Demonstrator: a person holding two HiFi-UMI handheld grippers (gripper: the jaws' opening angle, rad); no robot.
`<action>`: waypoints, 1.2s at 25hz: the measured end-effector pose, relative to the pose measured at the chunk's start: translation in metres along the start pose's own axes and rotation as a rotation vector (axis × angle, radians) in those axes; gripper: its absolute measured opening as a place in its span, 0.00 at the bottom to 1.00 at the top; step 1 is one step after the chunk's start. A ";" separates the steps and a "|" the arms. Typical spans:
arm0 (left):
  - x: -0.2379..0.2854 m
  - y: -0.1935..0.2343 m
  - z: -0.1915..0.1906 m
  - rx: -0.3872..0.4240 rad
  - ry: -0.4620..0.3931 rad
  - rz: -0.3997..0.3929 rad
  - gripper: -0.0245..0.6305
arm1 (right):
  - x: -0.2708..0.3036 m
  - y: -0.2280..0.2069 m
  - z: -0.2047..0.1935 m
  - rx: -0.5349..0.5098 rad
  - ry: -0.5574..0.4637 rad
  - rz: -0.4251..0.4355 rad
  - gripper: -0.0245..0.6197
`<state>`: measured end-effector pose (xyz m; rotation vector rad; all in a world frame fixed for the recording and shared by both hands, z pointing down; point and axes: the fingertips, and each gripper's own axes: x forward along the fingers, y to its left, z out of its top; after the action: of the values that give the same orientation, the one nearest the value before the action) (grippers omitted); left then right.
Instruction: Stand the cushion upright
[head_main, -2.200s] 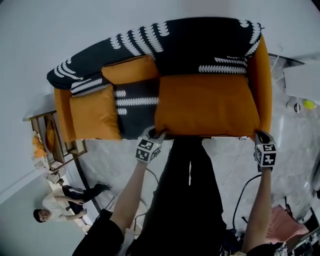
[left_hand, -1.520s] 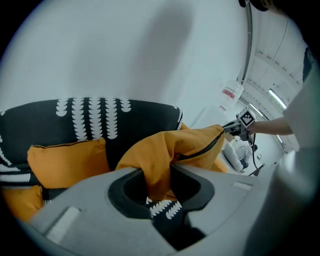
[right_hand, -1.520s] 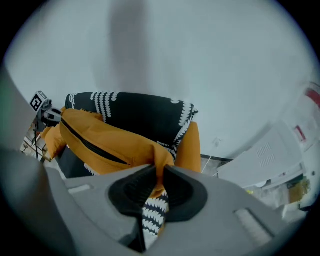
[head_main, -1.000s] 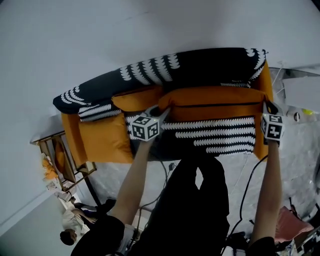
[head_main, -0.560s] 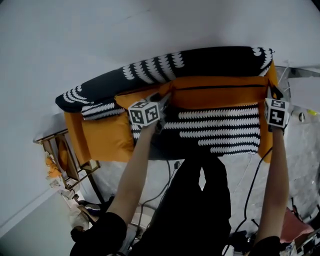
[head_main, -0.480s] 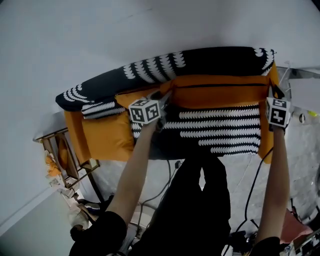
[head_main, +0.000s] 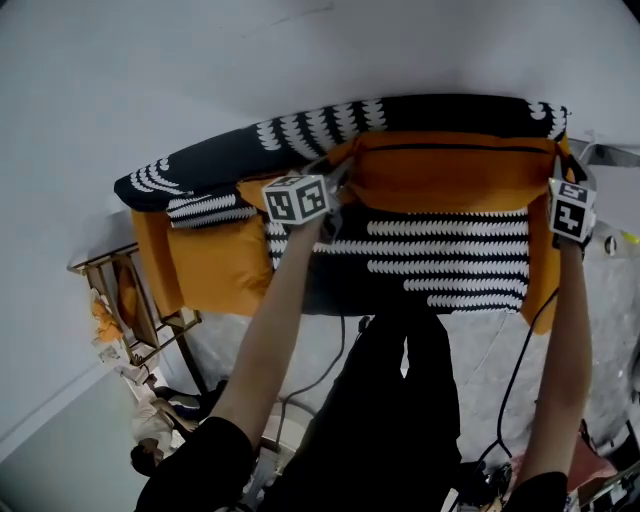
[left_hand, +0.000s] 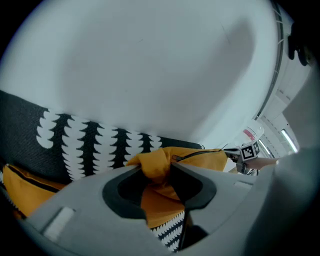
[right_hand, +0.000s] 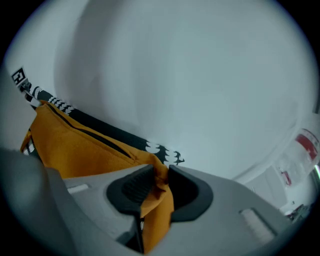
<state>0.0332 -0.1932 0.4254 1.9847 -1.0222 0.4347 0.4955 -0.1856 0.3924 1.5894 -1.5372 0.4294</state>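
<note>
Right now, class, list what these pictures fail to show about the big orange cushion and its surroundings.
- Rear face of the cushion: head view, turned toward the sofa back.
- Items on the wooden rack: head view, too small.
- Whatever lies under the patterned seat: head view, the seat itself covers it.

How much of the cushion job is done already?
Mostly done: the orange cushion stands upright against the sofa back, off the patterned seat. In hand: the left tool and right tool pinch its top corners; their jaws have just been opening. To do: let go and pull away.
</note>
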 end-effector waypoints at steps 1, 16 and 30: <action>0.000 0.002 0.004 0.006 -0.007 0.011 0.27 | 0.002 -0.002 0.004 -0.001 -0.003 -0.012 0.18; -0.023 0.006 0.021 0.115 -0.065 0.119 0.45 | -0.013 -0.007 0.026 0.007 -0.047 0.020 0.35; -0.133 -0.070 0.000 0.276 -0.196 0.137 0.45 | -0.139 0.020 0.017 -0.019 -0.237 0.092 0.35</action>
<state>0.0081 -0.1041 0.3066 2.2441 -1.2839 0.4834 0.4464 -0.1077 0.2849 1.6041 -1.7928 0.2833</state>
